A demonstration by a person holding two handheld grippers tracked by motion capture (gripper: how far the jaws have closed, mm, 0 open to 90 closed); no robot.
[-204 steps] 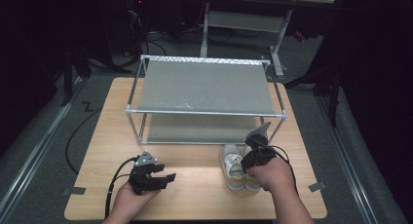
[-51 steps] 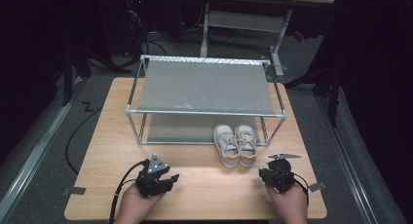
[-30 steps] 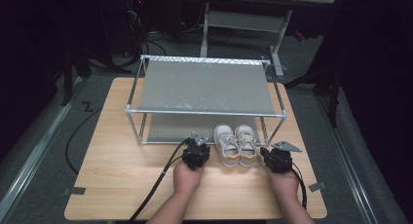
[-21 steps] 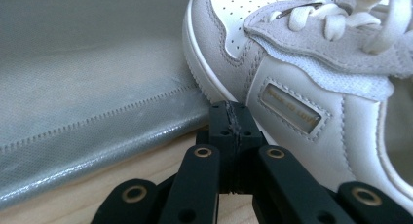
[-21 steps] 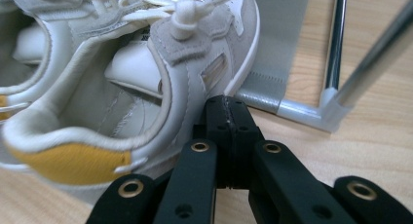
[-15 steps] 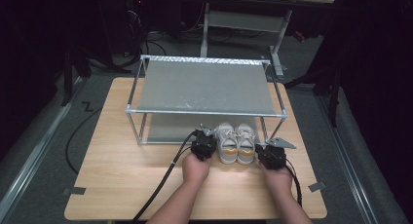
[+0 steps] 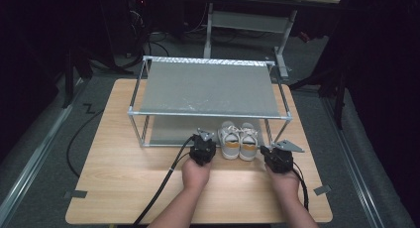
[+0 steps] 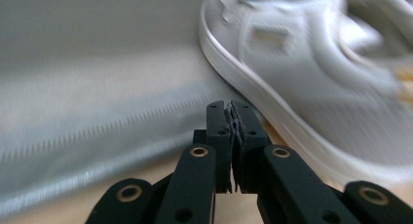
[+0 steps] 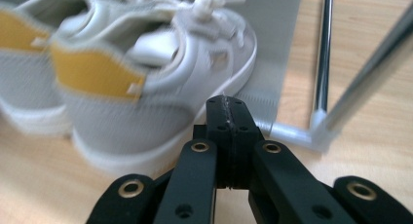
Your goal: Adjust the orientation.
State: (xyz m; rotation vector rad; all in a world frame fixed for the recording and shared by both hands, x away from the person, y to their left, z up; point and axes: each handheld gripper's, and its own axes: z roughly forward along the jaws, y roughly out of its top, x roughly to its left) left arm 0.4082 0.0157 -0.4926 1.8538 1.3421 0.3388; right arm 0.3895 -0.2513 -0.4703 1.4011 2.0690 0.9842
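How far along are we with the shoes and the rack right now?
Done: the pair of shoes stands together at the front edge of the rack, toes under its lower shelf, heels out on the table. In hand: nothing; the left gripper and right gripper, both shut, flank the pair. Left, probably: pushing the shoes fully in.

So there's a two-level rack [image 7: 208,87] sitting on the worktop [image 7: 114,188], toward the far side. A pair of shoes [image 7: 239,140] sits side by side at the right end of the rack's lower shelf [image 7: 168,130], heels poking out past the front edge toward the person. The left tongs [image 7: 203,147] are just left of the shoes, near the left one's sole. The right tongs [image 7: 277,157] are just right of the pair, in front of the rack's front-right leg [image 7: 268,132]. Both hands come in from the near edge.
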